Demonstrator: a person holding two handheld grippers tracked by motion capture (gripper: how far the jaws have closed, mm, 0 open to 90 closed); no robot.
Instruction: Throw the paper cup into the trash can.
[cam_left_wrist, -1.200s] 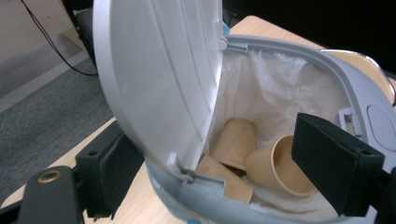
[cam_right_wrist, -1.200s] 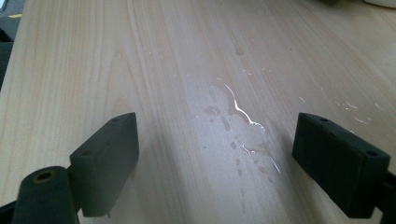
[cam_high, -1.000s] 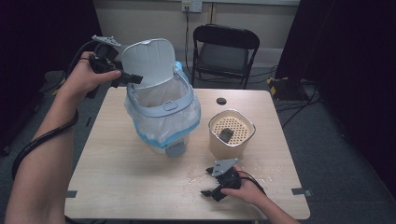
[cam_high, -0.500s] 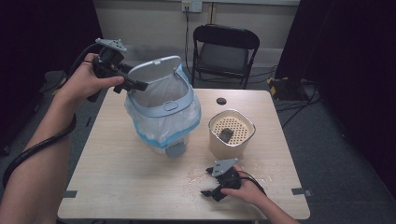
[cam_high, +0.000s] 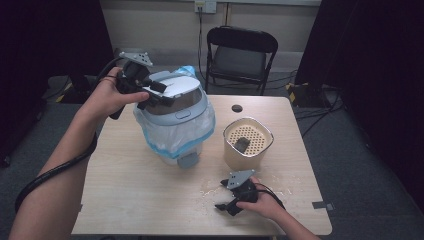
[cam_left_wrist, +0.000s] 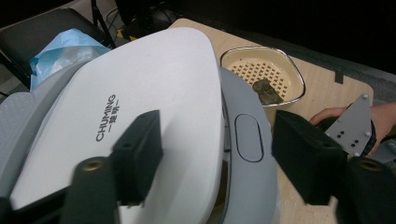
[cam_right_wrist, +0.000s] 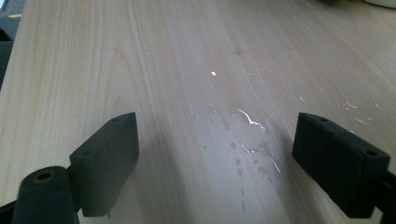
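The left claw (cam_high: 155, 92) is sitting over the bin lid (cam_left_wrist: 140, 107), its jaws part open and just closing in, gripping nothing. The lid is lying almost flat on the trash bin (cam_high: 172, 125) at the desk's (cam_high: 125, 200) left-centre; I judge only a final press remains. "CHUMING" is printed on the lid. Right of the bin, the strainer basket (cam_high: 247, 142) is standing, and the right claw (cam_high: 227, 200) is resting wide open, empty.

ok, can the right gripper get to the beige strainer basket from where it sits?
Probably yes: the right gripper rests open on the table, and the bare stretch up to the strainer basket holds only wet smears.
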